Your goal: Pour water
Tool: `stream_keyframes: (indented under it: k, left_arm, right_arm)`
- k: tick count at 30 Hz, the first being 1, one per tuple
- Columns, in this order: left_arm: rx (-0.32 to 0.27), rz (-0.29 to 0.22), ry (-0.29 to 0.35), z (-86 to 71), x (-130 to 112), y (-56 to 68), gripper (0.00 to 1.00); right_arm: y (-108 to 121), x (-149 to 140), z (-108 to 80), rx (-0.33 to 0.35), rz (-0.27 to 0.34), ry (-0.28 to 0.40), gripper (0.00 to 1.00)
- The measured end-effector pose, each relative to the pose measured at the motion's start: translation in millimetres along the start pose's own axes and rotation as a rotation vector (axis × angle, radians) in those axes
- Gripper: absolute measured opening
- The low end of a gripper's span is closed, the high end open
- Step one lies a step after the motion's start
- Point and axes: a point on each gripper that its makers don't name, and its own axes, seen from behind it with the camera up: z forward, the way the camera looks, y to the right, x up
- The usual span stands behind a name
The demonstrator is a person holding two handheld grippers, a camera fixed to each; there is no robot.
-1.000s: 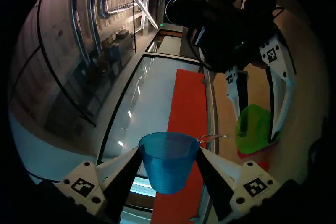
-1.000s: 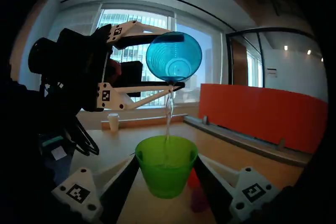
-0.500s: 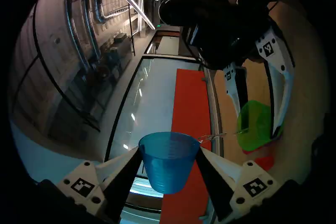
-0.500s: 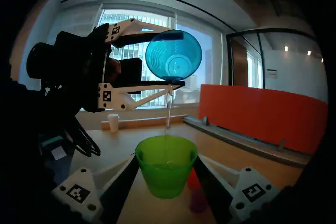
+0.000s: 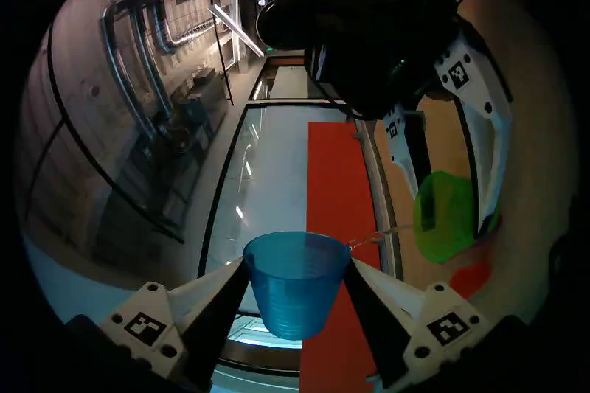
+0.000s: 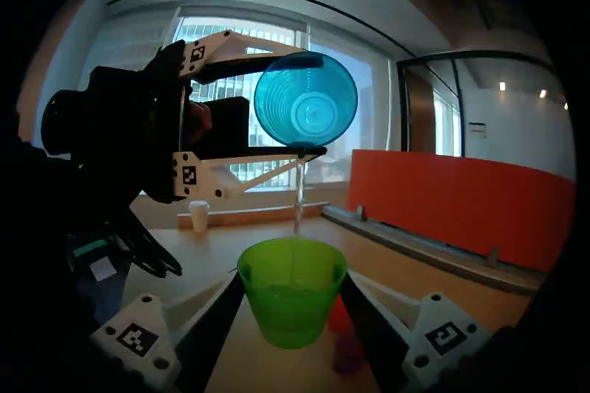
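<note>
My left gripper (image 5: 296,291) is shut on a blue plastic cup (image 5: 296,291), tipped on its side. In the right gripper view that blue cup (image 6: 305,99) faces me mouth-on, held high by the left gripper (image 6: 302,102). A thin stream of water (image 6: 298,197) falls from its lip into a green plastic cup (image 6: 292,297), upright, with my right gripper (image 6: 292,301) shut on it. In the left gripper view the green cup (image 5: 442,216) sits between the right gripper's white fingers (image 5: 490,142), with the water stream (image 5: 380,234) reaching it.
A wooden table (image 6: 413,275) lies below the cups, with an orange partition (image 6: 464,190) along its right side. A small white paper cup (image 6: 198,213) stands by the window sill. Small red and pink objects (image 6: 345,341) rest on the table under the green cup.
The blue cup has tipped slightly further, its mouth turning more toward the right gripper's camera. The water stream has thinned. The green cup has stayed in place.
</note>
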Motion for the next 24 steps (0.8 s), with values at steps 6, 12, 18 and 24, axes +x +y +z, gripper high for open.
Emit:
stream_keyframes:
  k: [6,12,18,24]
  left_arm:
    - [0.006,0.029,0.003,-1.6,2.4,-1.9,0.87]
    - [0.010,0.036,0.001,-3.9,4.5,1.4,0.87]
    - [0.012,0.037,0.002,-3.9,5.8,4.4,0.87]
    - [0.010,0.010,0.005,-0.3,2.3,1.9,0.87]
  right_arm:
    - [1.5,1.6,-0.6,-0.003,0.001,0.004,0.89]
    - [2.4,1.7,-1.3,-0.005,0.001,0.005,0.89]
    - [2.5,1.9,-1.2,-0.005,0.000,0.007,0.89]
    - [2.6,1.8,-0.7,-0.005,-0.001,0.007,0.89]
